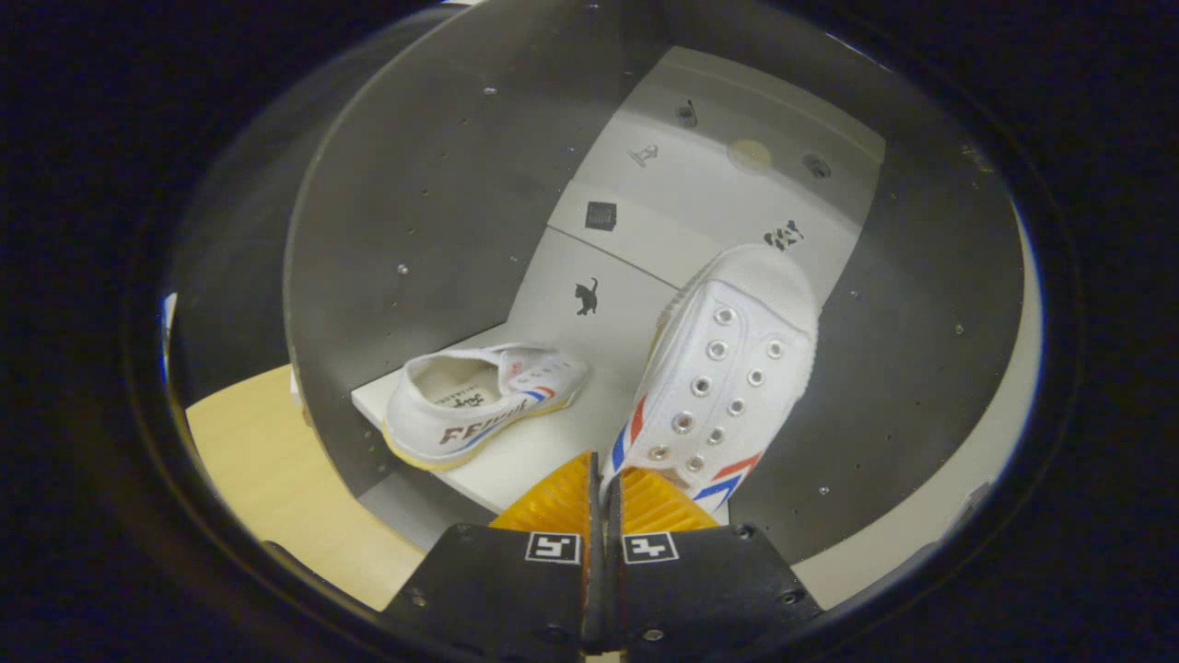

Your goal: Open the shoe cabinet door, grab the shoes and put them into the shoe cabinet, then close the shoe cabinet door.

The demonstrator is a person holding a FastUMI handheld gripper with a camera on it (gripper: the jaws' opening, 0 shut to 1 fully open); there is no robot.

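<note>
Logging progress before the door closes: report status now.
Gripper shut on second shoe, held inside the cabinet. First shoe already on the shelf, left of fingers. Landing spot beside it looks free.

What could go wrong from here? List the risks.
The gripper pinches only the heel edge of the white canvas shoe with red and blue stripes, so it might slip or swing. Set down carelessly, it may knock the matching white shoe already lying on the white cabinet shelf, or catch the grey cabinet wall.
</note>
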